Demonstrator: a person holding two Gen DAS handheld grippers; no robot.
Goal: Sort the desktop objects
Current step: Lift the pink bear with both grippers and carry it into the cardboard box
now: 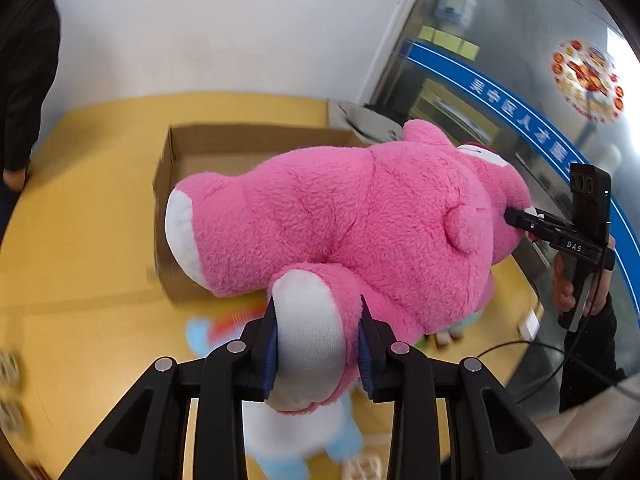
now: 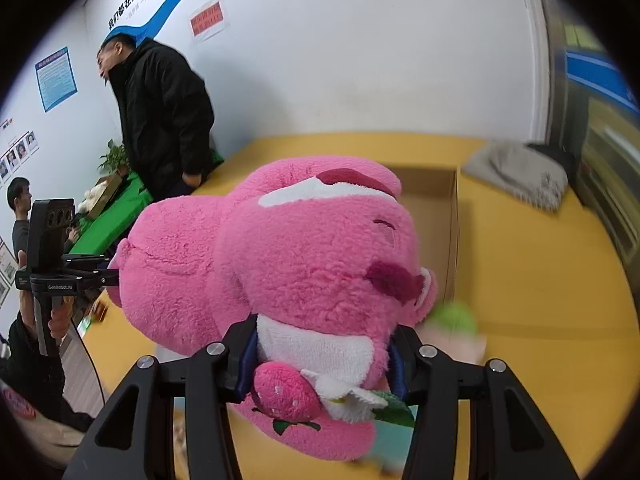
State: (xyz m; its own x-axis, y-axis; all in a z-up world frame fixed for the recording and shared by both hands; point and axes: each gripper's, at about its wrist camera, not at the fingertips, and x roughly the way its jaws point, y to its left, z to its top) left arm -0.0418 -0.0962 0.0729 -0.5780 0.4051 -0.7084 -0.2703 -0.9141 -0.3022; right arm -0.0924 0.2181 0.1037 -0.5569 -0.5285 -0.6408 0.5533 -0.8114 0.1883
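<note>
Pink plush bear point(image 1: 360, 216) hangs above the yellow table point(image 1: 80, 240), near the open cardboard box point(image 1: 224, 148); my left claw point(image 1: 318, 344) pinches its white-soled foot. From the right wrist, my right claw point(image 2: 320, 364) clamps the bear's point(image 2: 280, 248) white muzzle, box point(image 2: 440, 208) beyond.

Beyond the desk I see a bystander in a black jacket point(image 2: 164, 120), a green-covered table point(image 2: 108, 220), wall posters point(image 2: 56, 78) and a potted plant point(image 2: 114, 158).
</note>
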